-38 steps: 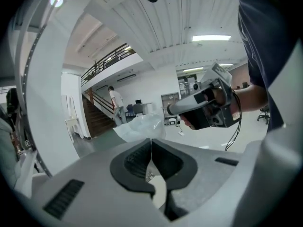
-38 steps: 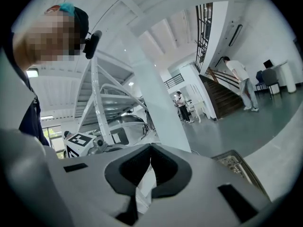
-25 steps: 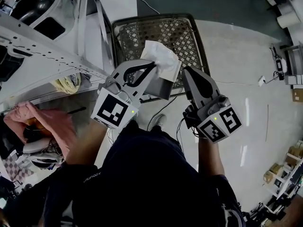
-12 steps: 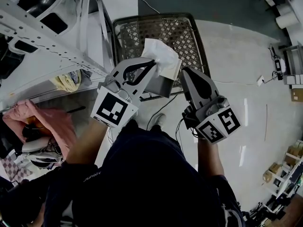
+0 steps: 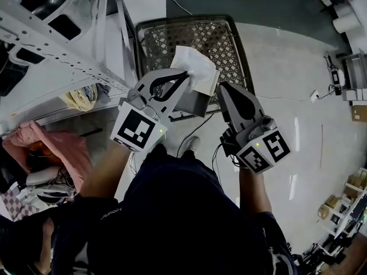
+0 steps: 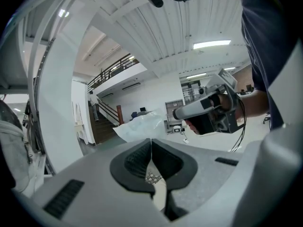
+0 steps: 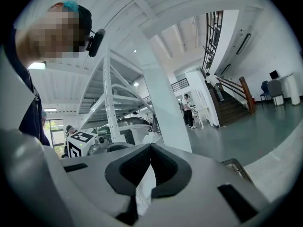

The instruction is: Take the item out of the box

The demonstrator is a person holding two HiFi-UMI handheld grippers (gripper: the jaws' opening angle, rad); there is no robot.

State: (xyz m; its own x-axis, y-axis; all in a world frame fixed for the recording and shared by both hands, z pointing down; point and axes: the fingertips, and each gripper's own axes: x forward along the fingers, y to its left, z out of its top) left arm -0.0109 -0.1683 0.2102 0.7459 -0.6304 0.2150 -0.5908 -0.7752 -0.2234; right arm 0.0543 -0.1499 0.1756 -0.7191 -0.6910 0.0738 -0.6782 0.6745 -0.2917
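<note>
Your left gripper has its jaws closed on a corner of the bag. In the left gripper view the thin white plastic comes straight out from between the pressed tips. The bag is held up over the basket, above the open top of the grey box, and most of it looks clear of the box. From the head view you can't tell whether its lower edge is free of the rim or only just inside. Your right gripper is also closed, tips together. It sits at the box's right edge with a thin pale panel between the pads, which I judge to be the box wall. The pull looks nearly done. What's left is to draw the bag fully away from the box and put it down.
</note>
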